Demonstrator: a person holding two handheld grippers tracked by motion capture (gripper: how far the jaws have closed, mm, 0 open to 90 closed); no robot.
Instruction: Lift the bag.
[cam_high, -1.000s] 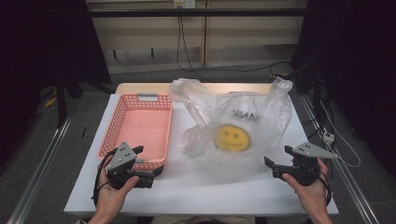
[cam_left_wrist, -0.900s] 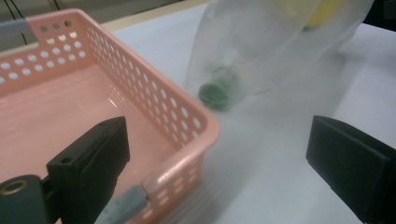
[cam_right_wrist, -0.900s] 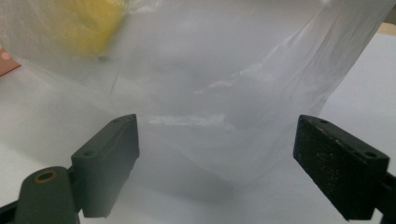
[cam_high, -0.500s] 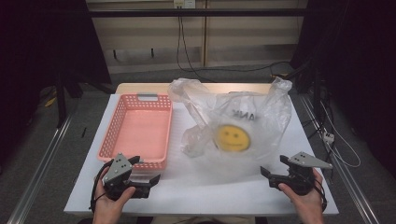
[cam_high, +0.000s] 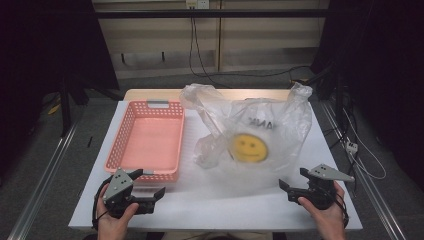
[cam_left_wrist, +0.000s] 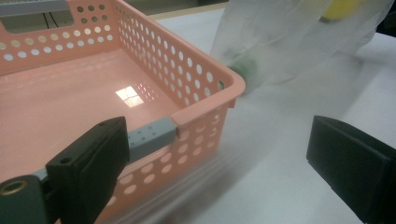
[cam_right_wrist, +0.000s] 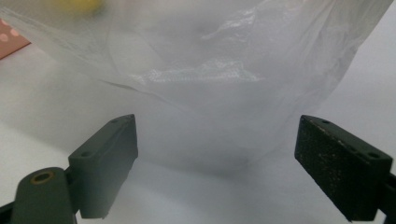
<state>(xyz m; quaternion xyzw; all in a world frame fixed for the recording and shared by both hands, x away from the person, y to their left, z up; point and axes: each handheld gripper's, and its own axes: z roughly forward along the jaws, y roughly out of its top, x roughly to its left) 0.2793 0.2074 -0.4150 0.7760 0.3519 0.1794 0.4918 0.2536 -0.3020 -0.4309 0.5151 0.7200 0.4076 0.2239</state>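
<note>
Translucent plastic bag with yellow smiley print (cam_high: 252, 142): just right of pink perforated plastic basket (cam_high: 147, 142). Left gripper (cam_high: 150, 186), right gripper (cam_high: 291, 181): jaws wide, empty, near it. Risk: thin film slipping, tearing when pinched.

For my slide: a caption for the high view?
Two open grippers wait before a pink basket and smiley plastic bag.

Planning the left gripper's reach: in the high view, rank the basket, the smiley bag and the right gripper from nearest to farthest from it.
1. Basket, just ahead of the left gripper.
2. Smiley bag, mid-table, to its right.
3. Right gripper, at the near right edge.
</note>
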